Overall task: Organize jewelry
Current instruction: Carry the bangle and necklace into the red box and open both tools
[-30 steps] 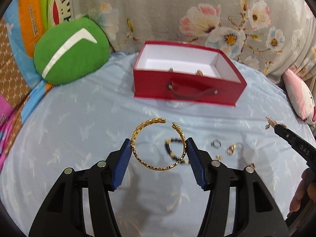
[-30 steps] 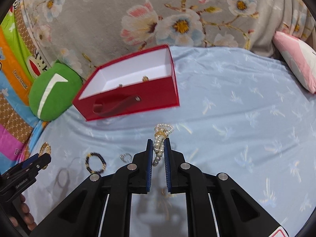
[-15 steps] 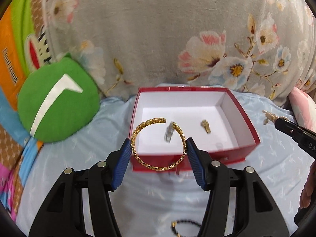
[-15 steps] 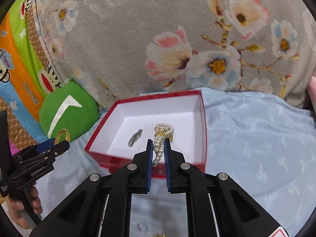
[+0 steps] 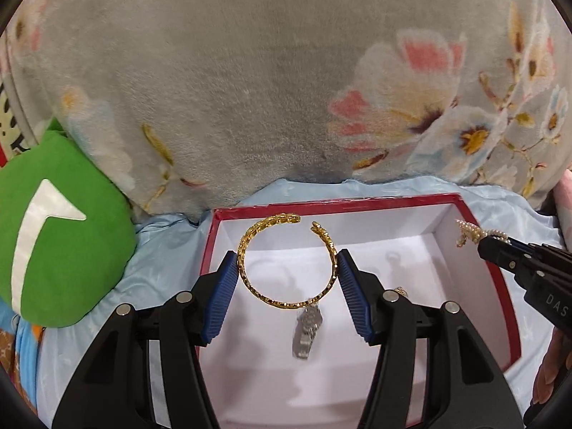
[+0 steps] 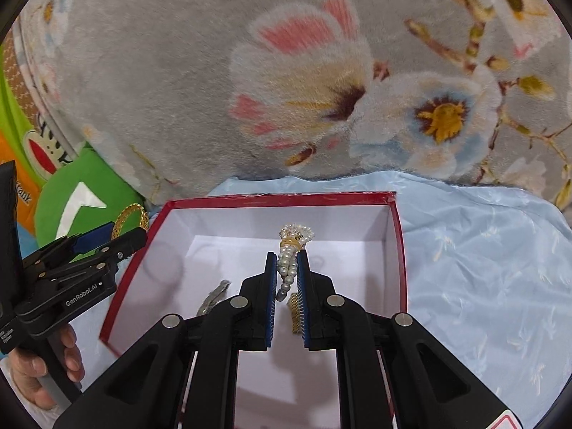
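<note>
A red box (image 5: 507, 307) with a white inside lies open on the blue sheet. My left gripper (image 5: 287, 270) is shut on a gold open bangle (image 5: 250, 279), held above the box's left half. My right gripper (image 6: 286, 268) is shut on a pearl bracelet (image 6: 289, 262) with a gold clasp, over the box (image 6: 400, 250) middle. The right gripper also shows at the right edge of the left wrist view, pearls (image 5: 468, 230) at its tip. On the box floor lie a silver watch band (image 5: 307, 329) and a small gold piece (image 6: 294, 312).
A grey floral blanket (image 5: 286, 89) rises right behind the box. A green cushion (image 5: 53, 250) sits to the left of it. Blue sheet (image 6: 482, 268) spreads to the right of the box. A hand (image 6: 39, 375) holds the left gripper's handle.
Both grippers moved forward from over the sheet to above the box, each keeping its piece. The loose jewelry on the sheet has dropped out of view.
</note>
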